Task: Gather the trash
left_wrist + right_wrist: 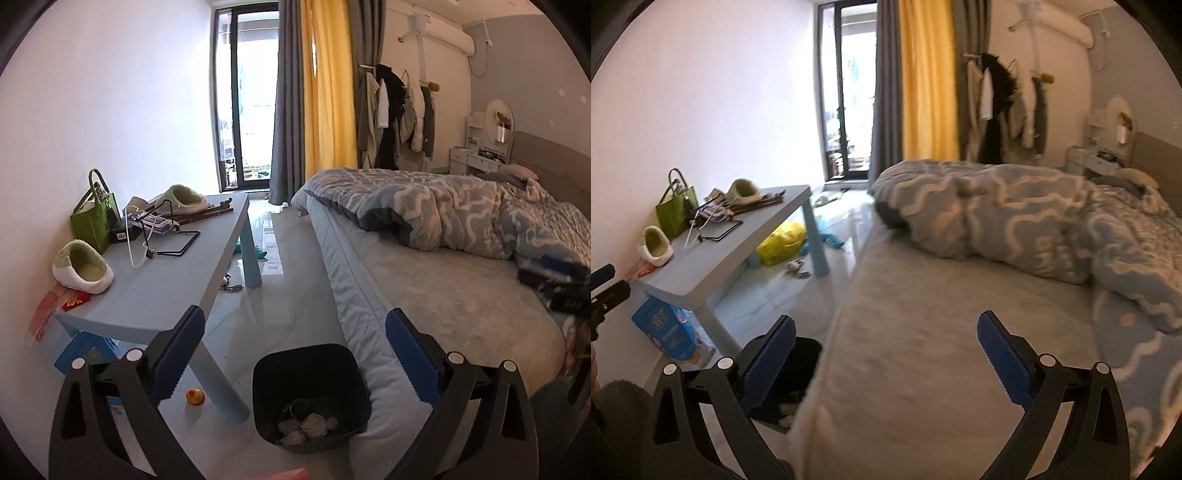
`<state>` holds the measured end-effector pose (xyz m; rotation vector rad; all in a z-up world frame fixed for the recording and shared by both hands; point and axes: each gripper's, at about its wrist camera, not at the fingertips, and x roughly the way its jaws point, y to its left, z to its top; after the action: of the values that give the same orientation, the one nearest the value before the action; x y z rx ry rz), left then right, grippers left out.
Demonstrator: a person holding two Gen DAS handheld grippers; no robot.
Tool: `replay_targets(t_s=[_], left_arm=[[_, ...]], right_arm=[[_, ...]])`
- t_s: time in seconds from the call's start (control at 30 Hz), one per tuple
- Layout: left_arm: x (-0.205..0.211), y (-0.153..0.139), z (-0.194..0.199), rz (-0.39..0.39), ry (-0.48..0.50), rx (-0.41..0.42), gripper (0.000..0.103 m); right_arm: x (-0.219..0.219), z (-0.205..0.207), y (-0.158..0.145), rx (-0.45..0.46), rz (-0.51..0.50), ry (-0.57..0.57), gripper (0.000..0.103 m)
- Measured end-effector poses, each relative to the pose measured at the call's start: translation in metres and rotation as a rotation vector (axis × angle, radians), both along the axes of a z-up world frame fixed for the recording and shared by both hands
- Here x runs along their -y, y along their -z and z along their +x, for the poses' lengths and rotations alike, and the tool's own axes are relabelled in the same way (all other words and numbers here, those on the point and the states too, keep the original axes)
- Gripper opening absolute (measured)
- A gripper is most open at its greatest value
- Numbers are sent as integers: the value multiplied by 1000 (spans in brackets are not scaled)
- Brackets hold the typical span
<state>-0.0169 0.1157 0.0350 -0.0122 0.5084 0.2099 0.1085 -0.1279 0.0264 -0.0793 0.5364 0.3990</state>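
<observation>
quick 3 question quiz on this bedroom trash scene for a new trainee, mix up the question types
1. True or false: the black trash bin already holds crumpled paper.
2. Multiple choice: where does the bin stand? A) on the blue table B) on the floor between the table and the bed C) on the bed
3. Fill in: both the left tongs and the right tongs are ____ and hold nothing.

Key
1. True: pale crumpled wads lie at its bottom.
2. B.
3. Open.
</observation>
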Motion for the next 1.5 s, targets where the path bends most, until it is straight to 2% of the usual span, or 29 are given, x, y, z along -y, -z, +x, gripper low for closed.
replay_targets(t_s=[0.17, 0.27, 0.57, 0.77, 1.17, 1.5], left_arm=[[10, 7, -6, 5, 3, 12, 100], [18, 7, -7, 15, 11, 22, 100], [41, 15, -7, 3, 25, 19, 100], [55, 18, -2, 42, 40, 10, 100], [56, 22, -2, 21, 46, 4, 100], [56, 22, -5, 15, 47, 7, 100]], right_arm=[[44, -18, -8, 34, 72, 79, 100], [64, -31, -6, 42, 83, 112, 100], [104, -62, 6, 65, 118, 102, 100], [104, -68, 6, 76, 82, 52, 100], [93, -70, 4, 62, 102, -37, 100], [86, -75, 4, 69, 93, -54, 100]])
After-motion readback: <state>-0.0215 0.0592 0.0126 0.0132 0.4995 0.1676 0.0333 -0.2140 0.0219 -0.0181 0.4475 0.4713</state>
